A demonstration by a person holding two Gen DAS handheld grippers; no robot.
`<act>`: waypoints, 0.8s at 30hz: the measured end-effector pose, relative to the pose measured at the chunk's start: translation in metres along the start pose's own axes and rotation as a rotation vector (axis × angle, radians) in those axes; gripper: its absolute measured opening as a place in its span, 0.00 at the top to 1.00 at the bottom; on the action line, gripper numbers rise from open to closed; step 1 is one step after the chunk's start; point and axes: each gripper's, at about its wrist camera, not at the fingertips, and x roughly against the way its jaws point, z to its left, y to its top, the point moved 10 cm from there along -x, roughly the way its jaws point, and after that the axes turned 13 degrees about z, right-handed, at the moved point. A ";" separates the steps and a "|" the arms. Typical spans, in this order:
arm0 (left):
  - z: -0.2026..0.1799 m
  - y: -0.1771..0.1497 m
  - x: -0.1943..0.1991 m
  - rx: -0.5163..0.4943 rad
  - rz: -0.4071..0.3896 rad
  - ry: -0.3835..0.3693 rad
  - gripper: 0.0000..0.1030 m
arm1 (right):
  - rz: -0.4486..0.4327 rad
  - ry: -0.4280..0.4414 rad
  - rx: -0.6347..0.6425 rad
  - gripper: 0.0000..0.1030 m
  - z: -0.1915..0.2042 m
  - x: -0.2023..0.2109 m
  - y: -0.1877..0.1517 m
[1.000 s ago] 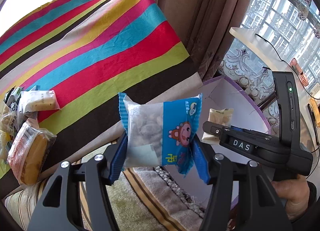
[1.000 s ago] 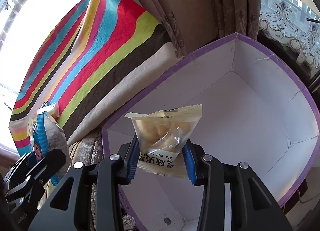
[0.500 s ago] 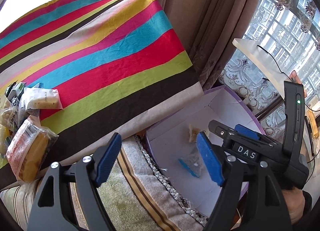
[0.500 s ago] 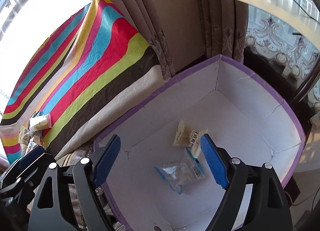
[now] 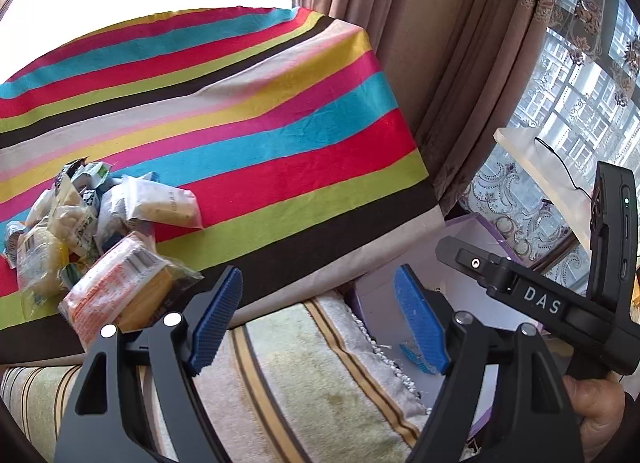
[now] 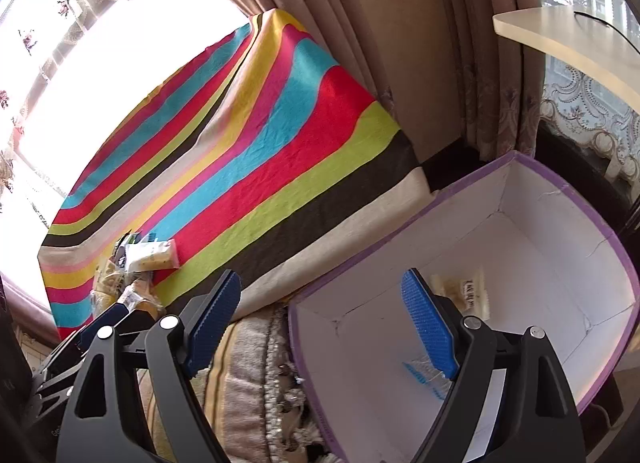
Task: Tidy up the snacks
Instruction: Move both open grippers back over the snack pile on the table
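A pile of snack packets (image 5: 80, 223) lies on the striped cloth (image 5: 240, 123) at the left, with an orange-wrapped cake (image 5: 124, 291) nearest me. The pile also shows small in the right wrist view (image 6: 136, 267). My left gripper (image 5: 320, 319) is open and empty, right of the pile, over the table's edge. My right gripper (image 6: 328, 327) is open and empty above the near rim of the purple-edged white box (image 6: 560, 247). A yellow packet (image 6: 468, 291) and a blue-edged clear packet (image 6: 420, 371) lie in the box, partly hidden by my finger.
A striped cushion (image 5: 300, 375) lies between the cloth-covered table and the box. Curtains (image 5: 440, 63) hang behind. A pale shelf (image 6: 580, 43) juts out at the right. The right gripper's body (image 5: 560, 303) sits at the right of the left wrist view.
One second ago each gripper held a packet over the box. Both opened and dropped them in. Since then both have swung left toward the table and pile.
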 end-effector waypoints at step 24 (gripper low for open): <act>0.150 -0.051 0.057 0.289 -0.063 0.090 0.24 | 0.105 -0.024 0.203 0.22 0.107 -0.049 -0.028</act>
